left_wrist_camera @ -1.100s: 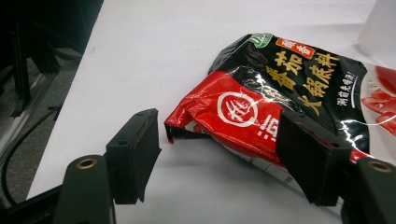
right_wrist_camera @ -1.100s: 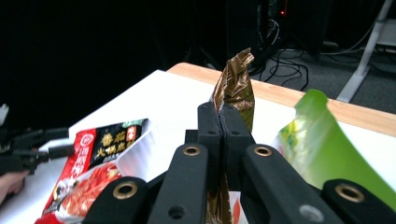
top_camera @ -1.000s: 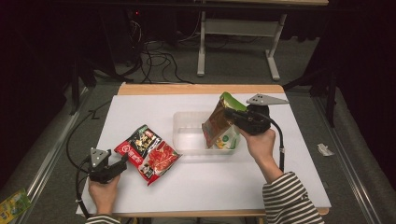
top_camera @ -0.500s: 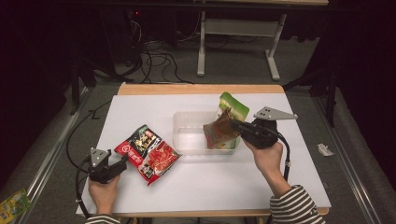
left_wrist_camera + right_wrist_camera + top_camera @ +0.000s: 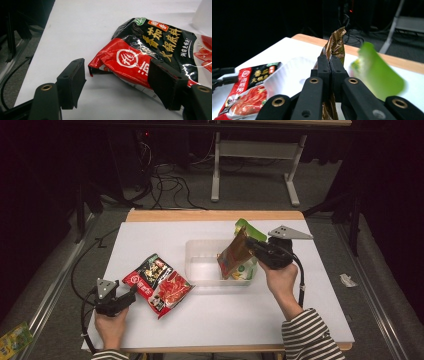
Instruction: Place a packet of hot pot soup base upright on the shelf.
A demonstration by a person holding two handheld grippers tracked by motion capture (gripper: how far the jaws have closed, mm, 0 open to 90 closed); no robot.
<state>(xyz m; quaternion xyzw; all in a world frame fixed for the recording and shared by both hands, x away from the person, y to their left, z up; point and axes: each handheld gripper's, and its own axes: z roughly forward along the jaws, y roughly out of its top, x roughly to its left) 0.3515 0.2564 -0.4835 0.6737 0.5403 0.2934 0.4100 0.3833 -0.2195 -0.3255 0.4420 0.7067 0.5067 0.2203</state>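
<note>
A red and black snack packet (image 5: pixel 157 284) (image 5: pixel 152 55) (image 5: pixel 247 92) lies flat on the white table, left of a clear plastic tray (image 5: pixel 200 262) (image 5: pixel 284 77). My left gripper (image 5: pixel 131 294) (image 5: pixel 117 87) is open at the packet's near left corner, one jaw on each side of that corner. My right gripper (image 5: pixel 248 244) (image 5: pixel 329 66) is shut on a brown and gold packet (image 5: pixel 231 257) (image 5: pixel 337 42), holding it upright over the tray's right end. A green packet (image 5: pixel 248 231) (image 5: pixel 377 72) stands just behind it, leaning at the tray's right end.
The white table (image 5: pixel 150 237) has a wooden far edge (image 5: pixel 210 215). Cables (image 5: pixel 170 175) and a grey desk frame (image 5: pixel 250 165) lie on the floor beyond. A green wrapper (image 5: pixel 14 339) lies on the floor at the lower left, a scrap of paper (image 5: pixel 347 280) at the right.
My right gripper has carried the brown and gold packet down and toward me, lower into the tray's right end. The left gripper and the red packet have stayed put.
</note>
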